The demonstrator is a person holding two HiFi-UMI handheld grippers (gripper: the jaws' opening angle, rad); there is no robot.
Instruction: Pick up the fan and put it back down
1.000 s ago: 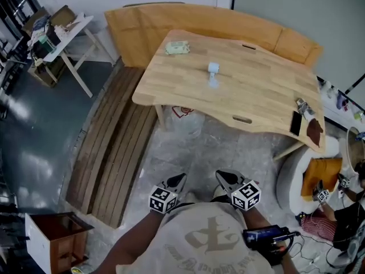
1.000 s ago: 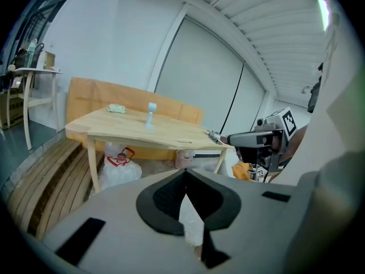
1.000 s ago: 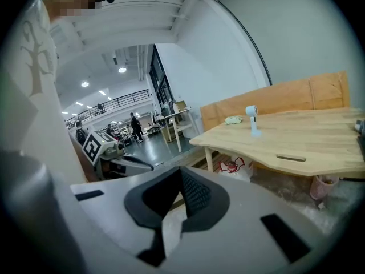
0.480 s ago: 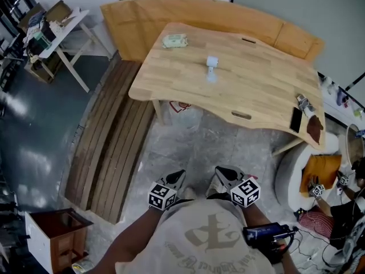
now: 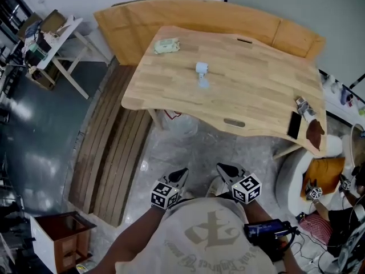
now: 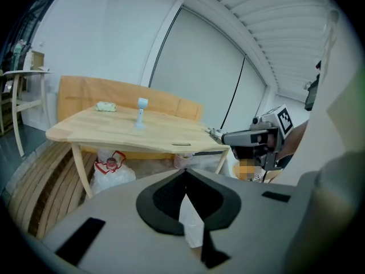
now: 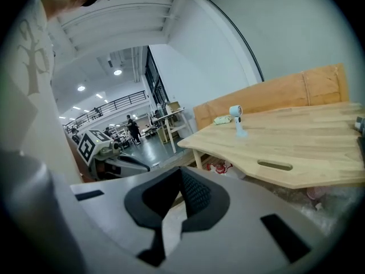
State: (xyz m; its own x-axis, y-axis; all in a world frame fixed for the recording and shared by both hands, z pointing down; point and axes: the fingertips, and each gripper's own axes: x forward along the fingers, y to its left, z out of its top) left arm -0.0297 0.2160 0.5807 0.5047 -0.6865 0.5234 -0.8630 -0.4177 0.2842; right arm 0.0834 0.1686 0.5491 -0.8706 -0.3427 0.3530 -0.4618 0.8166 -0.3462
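Note:
The small pale-blue fan stands upright near the middle of the wooden table. It also shows far off in the left gripper view as the fan and in the right gripper view as the fan. My left gripper and right gripper are held side by side close to the person's body, over the floor and well short of the table's near edge. Both are shut with nothing in them: the left gripper and right gripper show their tips meeting.
A green packet lies at the table's far left. A dark phone and small items sit at its right edge. A plastic bag lies under the table. Slatted wooden planks run along the left, a curved bench back behind.
Both grippers have travelled with the person across the floor, and the table has shifted left in the head view. The jaws stay shut and the fan has not moved.

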